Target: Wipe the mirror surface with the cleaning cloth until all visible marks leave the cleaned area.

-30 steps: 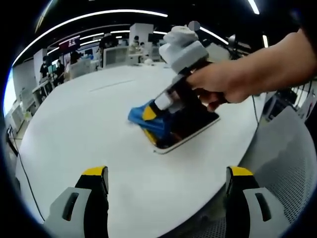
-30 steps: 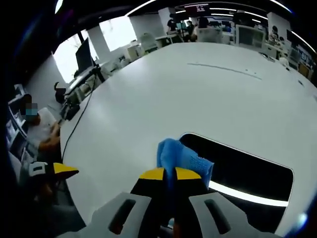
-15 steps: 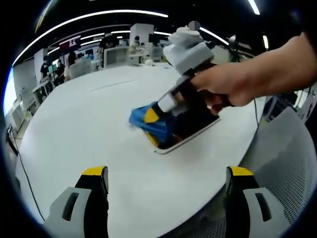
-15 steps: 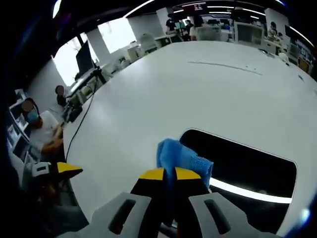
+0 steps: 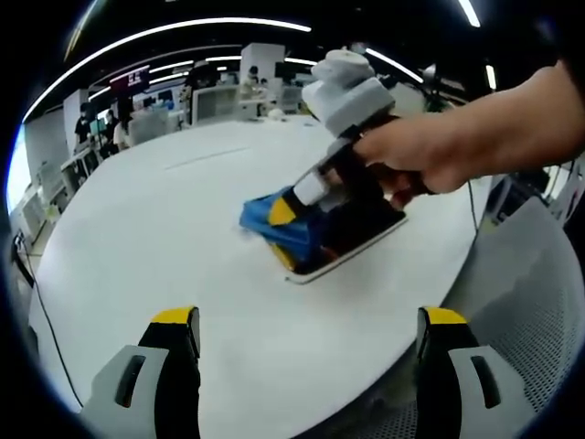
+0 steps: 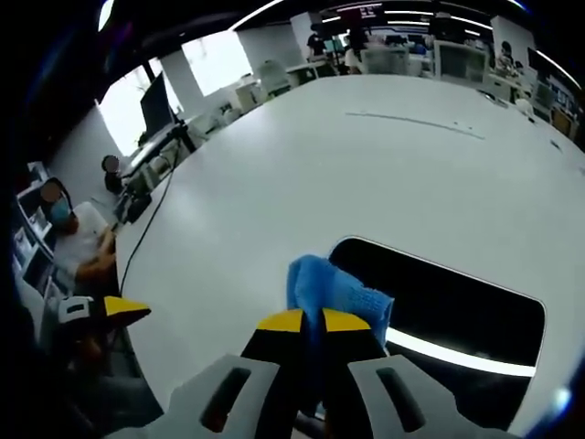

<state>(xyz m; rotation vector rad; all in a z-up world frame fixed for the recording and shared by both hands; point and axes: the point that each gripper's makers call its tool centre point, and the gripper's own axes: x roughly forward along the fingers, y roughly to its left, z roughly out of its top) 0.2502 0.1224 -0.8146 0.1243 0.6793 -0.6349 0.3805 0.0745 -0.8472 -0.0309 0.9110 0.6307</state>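
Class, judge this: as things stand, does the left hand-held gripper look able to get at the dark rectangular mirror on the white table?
Probably yes: bare white table lies between the open left hand-held gripper and the dark rectangular mirror, though the right hand-held gripper and blue cloth occupy its far end.

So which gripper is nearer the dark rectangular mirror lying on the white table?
Right. The right gripper presses the blue cleaning cloth at the mirror's edge; the left gripper hovers open, back from it, above the table.
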